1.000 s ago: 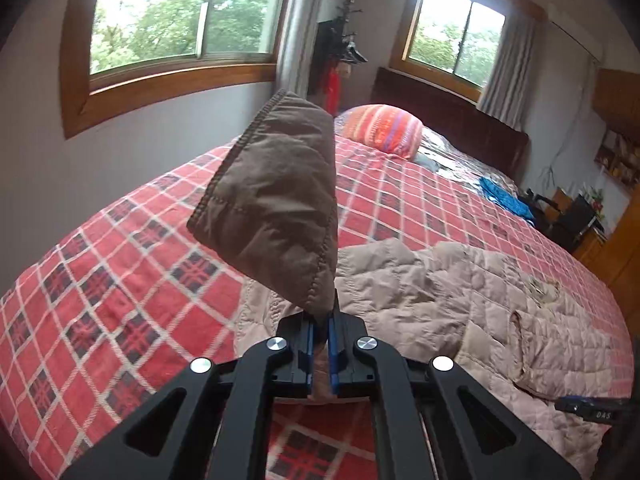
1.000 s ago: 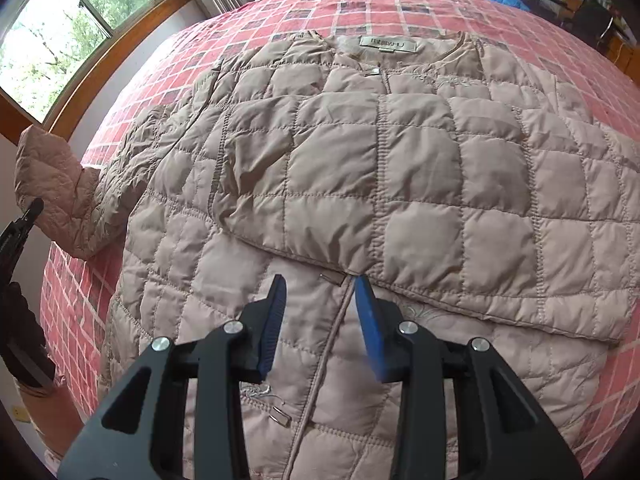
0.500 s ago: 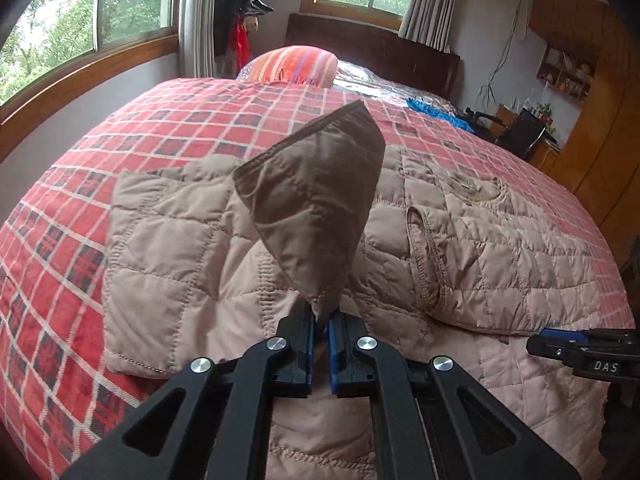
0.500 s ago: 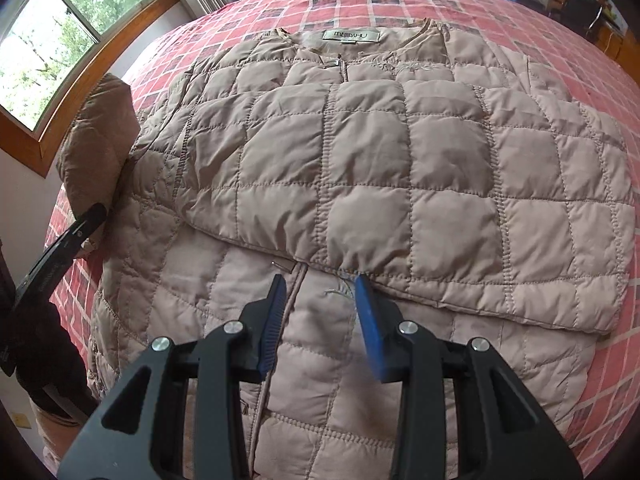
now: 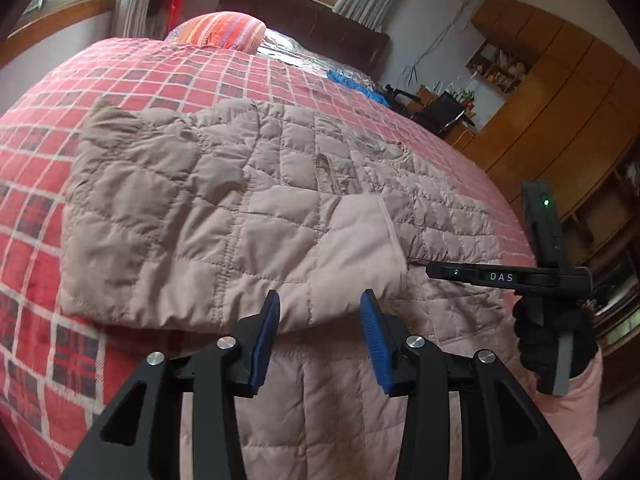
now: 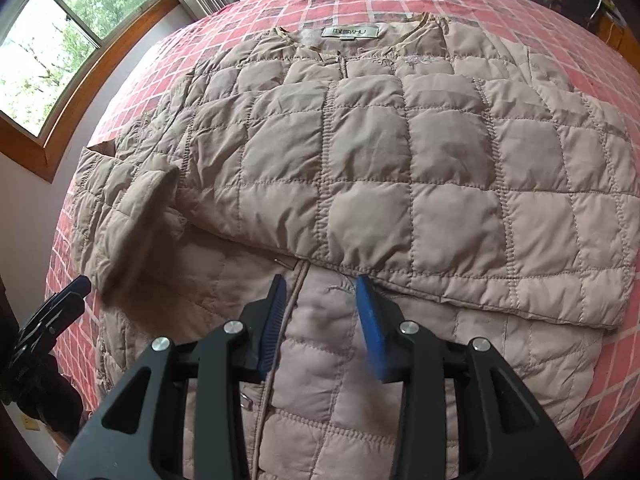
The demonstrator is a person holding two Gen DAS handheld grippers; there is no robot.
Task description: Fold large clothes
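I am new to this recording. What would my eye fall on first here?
First, the beige quilted jacket, lying flat on the red checked bedspread with one sleeve folded across its chest. Next, the two open hand-held grippers, left and right, hovering over its lower half.

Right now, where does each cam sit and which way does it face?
Left wrist: on the left gripper, low over the bed's near-left side, facing the headboard across the folded sleeve; its open blue fingers and the gloved right hand show.
Right wrist: on the right gripper, above the jacket hem, facing the collar label; its open fingers show.
Shared: jacket, plaid bedspread, striped pillow.
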